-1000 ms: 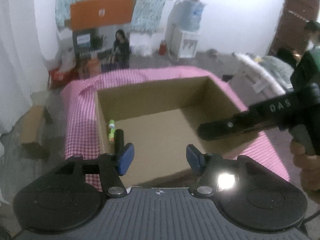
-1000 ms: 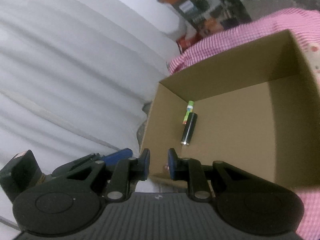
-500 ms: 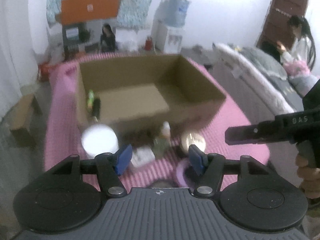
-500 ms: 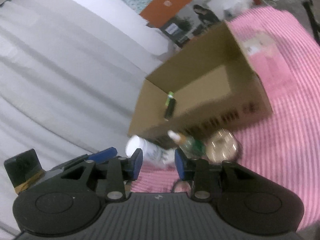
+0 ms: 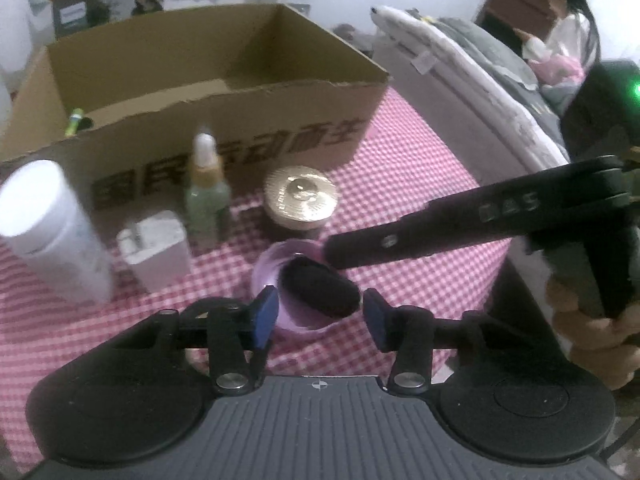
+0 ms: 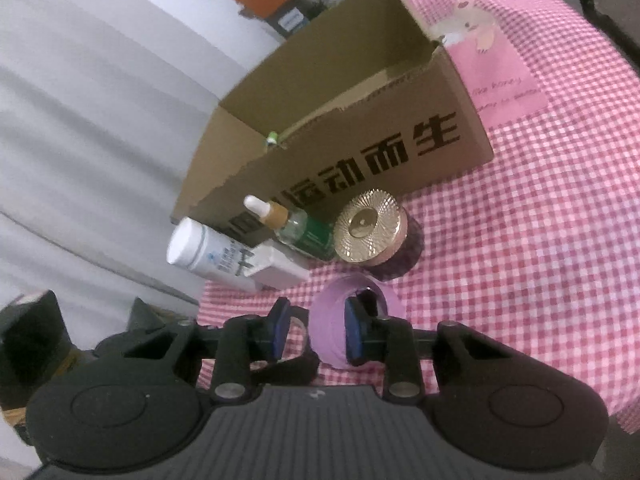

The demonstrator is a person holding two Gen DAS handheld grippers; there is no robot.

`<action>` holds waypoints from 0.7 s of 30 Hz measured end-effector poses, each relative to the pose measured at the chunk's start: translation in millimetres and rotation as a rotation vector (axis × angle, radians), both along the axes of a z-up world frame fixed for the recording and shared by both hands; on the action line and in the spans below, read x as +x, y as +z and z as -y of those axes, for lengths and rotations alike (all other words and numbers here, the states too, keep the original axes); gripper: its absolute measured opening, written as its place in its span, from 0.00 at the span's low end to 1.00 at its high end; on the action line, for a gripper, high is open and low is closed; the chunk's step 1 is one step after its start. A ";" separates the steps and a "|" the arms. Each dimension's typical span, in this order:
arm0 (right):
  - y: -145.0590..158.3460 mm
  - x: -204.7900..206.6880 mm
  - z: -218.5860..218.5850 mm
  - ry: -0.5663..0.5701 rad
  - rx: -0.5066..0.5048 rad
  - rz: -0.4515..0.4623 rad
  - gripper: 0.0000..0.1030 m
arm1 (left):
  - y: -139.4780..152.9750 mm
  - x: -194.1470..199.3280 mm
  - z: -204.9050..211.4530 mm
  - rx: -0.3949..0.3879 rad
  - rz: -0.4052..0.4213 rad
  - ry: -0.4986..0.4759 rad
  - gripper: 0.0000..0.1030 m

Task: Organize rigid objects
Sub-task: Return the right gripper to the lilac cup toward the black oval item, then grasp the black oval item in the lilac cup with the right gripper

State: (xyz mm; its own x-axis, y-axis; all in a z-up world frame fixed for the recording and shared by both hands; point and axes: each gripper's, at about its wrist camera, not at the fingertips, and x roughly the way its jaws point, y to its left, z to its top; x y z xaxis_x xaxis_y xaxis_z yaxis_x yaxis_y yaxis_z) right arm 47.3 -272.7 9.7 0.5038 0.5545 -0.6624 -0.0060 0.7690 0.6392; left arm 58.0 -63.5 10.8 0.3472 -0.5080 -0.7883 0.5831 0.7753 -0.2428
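A purple cup with a dark inside stands on the pink checked cloth, in front of an open cardboard box. My left gripper hangs over it, jaws closing, the cup showing between the blue pads without clear pressure. My right gripper straddles the purple cup's wall, one pad inside and one outside, its jaws closing too. Its finger reaches in from the right in the left wrist view. Along the box front stand a gold-lidded jar, a green dropper bottle, a small white box and a white bottle.
A green and black marker lies inside the cardboard box. A pink card lies on the cloth right of the box. A white curtain hangs at the left. A bed and a seated person are at the right.
Both grippers have drawn back from over the box and sunk towards the items in front of it. The purple cup now shows between both pairs of fingers. The left jaws have narrowed.
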 end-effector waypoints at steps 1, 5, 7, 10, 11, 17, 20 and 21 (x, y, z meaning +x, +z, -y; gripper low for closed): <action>-2.4 1.9 -1.9 0.010 -0.013 -0.012 0.30 | -1.3 1.3 1.2 0.000 -0.012 -0.012 0.40; -11.0 9.3 -9.8 0.042 -0.081 -0.063 0.30 | -12.3 9.3 7.5 -0.002 -0.076 -0.045 0.37; -12.0 12.3 -13.5 0.055 -0.128 -0.078 0.30 | -16.0 10.5 10.3 0.005 -0.096 -0.054 0.36; -15.1 16.6 -18.3 0.075 -0.177 -0.101 0.30 | -22.2 15.9 12.2 0.017 -0.119 -0.055 0.36; -17.0 18.2 -18.5 0.079 -0.188 -0.105 0.30 | -23.6 17.3 12.5 0.017 -0.126 -0.055 0.36; -30.4 28.3 -20.1 0.096 -0.203 -0.156 0.33 | -30.1 27.6 12.0 0.005 -0.176 -0.057 0.39; -32.1 31.7 -20.8 0.099 -0.200 -0.153 0.33 | -31.2 31.9 11.6 -0.001 -0.187 -0.056 0.39; -33.4 32.9 -20.5 0.098 -0.192 -0.156 0.33 | -31.4 32.6 11.2 -0.008 -0.184 -0.055 0.39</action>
